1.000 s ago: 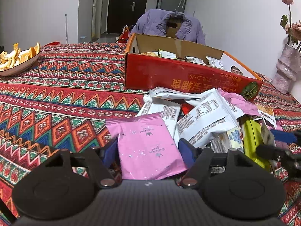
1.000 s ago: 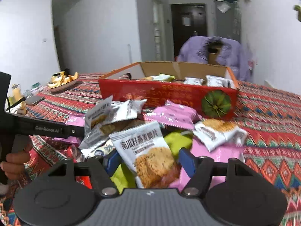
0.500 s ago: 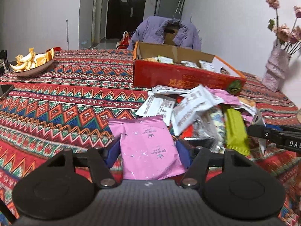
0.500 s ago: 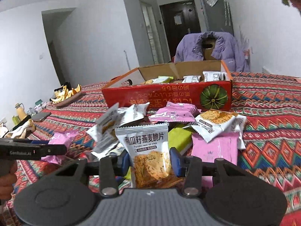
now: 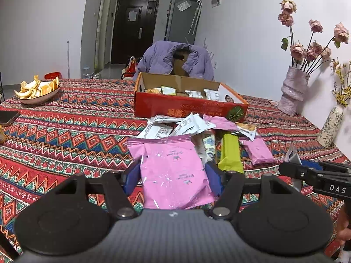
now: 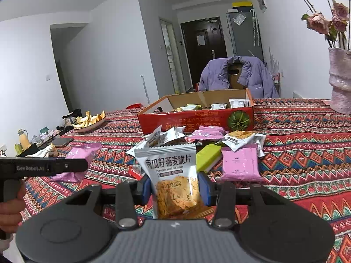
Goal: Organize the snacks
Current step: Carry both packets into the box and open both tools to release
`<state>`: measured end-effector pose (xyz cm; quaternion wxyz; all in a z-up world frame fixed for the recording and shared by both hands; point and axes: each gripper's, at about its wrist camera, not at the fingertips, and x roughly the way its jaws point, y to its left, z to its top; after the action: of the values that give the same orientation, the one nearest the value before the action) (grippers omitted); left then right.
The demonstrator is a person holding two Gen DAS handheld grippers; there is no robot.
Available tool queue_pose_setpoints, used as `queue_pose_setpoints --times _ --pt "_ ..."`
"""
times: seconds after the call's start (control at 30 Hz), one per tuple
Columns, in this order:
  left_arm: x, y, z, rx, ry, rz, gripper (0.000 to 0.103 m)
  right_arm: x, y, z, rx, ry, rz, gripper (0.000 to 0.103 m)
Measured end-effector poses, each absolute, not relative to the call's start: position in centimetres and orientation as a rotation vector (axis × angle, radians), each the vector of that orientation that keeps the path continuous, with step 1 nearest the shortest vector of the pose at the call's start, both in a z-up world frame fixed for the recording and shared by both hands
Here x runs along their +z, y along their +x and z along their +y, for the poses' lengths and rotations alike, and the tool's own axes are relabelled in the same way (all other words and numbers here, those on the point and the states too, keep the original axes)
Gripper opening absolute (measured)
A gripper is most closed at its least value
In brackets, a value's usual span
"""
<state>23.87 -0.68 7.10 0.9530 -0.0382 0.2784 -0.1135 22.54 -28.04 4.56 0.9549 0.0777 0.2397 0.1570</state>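
Observation:
My left gripper [image 5: 173, 175] is shut on a pink snack packet [image 5: 173, 171] and holds it above the table, in front of a pile of snack packets [image 5: 197, 127]. My right gripper [image 6: 174, 186] is shut on a white oat crisp packet [image 6: 173, 175], also lifted. The red cardboard box [image 5: 188, 107] behind the pile is open and holds several packets; it also shows in the right wrist view [image 6: 197, 118]. The left gripper with its pink packet shows at the left in the right wrist view [image 6: 76, 164].
A patterned tablecloth [image 5: 65, 131] covers the table. A bowl of orange peel [image 5: 37, 89] and a phone [image 5: 7, 117] lie at the left. A vase of roses [image 5: 294, 92] and a small bottle [image 5: 331, 127] stand at the right. A chair with a purple jacket [image 5: 175, 59] is behind the box.
Both grippers have risen and pulled back from the pile, each still holding its packet. The pile and box look farther away and lower.

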Motion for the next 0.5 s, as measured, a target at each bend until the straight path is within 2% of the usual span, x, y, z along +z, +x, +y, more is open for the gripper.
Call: queue_pose_setpoints --times 0.2,0.33,0.5 --pt "10.5 27.7 -0.4 -0.267 -0.037 0.54 0.065 6.9 25.1 -29.5 0.293 0.182 0.479 0.043" --pt "13.5 34.6 -1.2 -0.213 0.063 0.521 0.065 10.2 30.5 -31.1 0.314 0.208 0.446 0.043" --pt "13.8 45.8 -2.8 -0.178 0.081 0.588 0.065 12.6 41.3 -32.2 0.314 0.236 0.481 0.043"
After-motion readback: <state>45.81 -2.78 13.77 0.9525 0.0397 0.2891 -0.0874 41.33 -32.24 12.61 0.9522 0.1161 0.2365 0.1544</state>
